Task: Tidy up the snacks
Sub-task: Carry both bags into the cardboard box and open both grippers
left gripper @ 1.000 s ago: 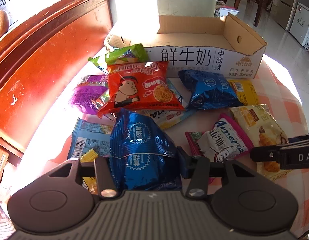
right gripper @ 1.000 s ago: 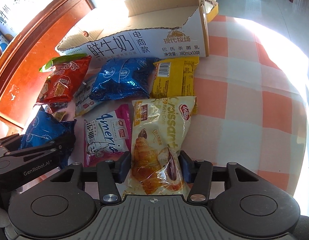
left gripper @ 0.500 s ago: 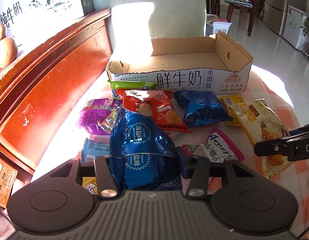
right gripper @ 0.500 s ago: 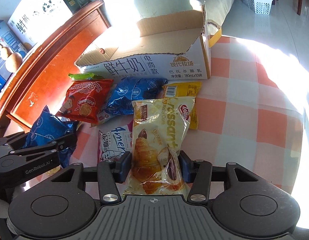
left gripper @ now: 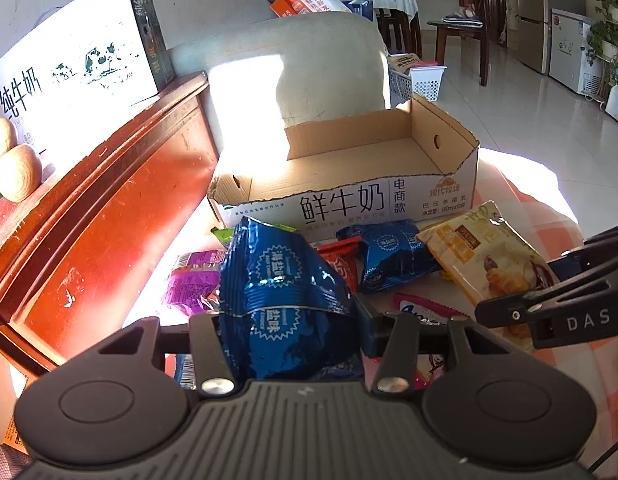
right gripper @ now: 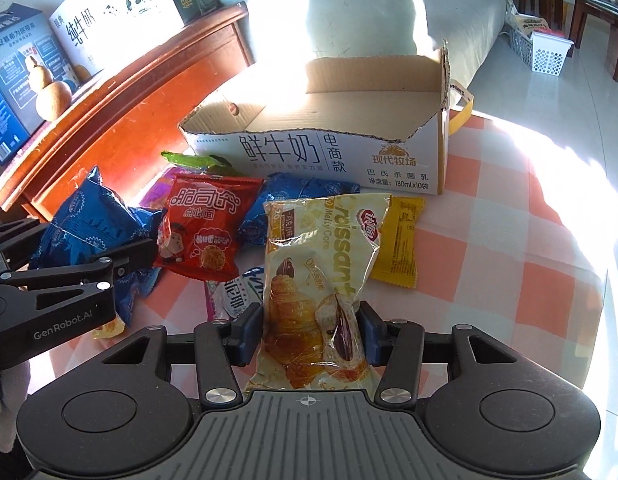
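You're gripping a snack in each tool. Your left gripper (left gripper: 287,332) is clamping the blue bag (left gripper: 283,292) across its lower half, the bag standing up out of the jaws and leaning a little away from you. Your right gripper (right gripper: 309,334) is pinching the croissant pack (right gripper: 321,264) near its bottom end, its long axis running straight ahead along the fingers toward the cardboard box (right gripper: 341,156). Below and beyond both, the red noodle packet (right gripper: 207,226), a second blue bag (left gripper: 393,254) and the yellow packet (right gripper: 399,240) are lying on the checked cloth (right gripper: 509,240). Farthest out, the box is sitting open-topped and looking empty, dead ahead of both hands. The right one appears nearer to its front wall, so the croissant pack is probably clearing that wall first.
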